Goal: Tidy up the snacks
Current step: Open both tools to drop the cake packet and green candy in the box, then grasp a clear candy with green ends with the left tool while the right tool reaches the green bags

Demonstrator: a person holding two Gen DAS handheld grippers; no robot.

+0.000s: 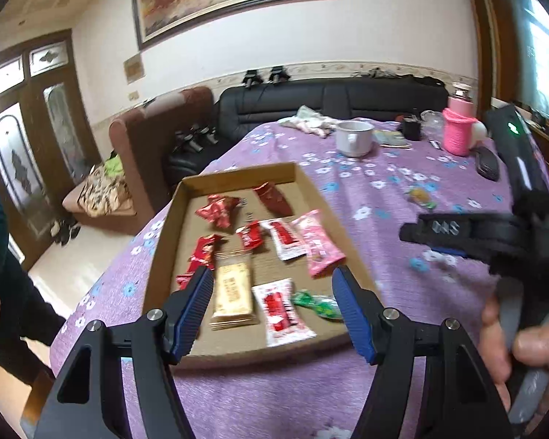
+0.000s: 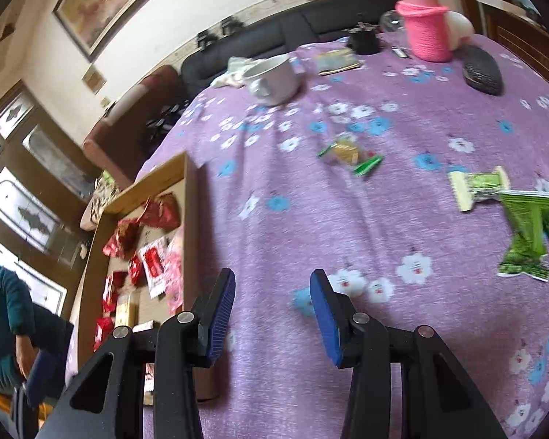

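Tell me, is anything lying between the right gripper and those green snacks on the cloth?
Nothing visible does. Only bare purple tablecloth lies between the right gripper, jaws open and empty, and the green snacks.

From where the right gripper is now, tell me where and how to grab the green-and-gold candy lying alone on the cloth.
Grip the gold middle of the candy, its thickest part; the green twisted ends look flat and flimsy. It lies flat on the tablecloth with clear space around it, so come from above with the right gripper, now open and empty, pads closing across the narrow width.
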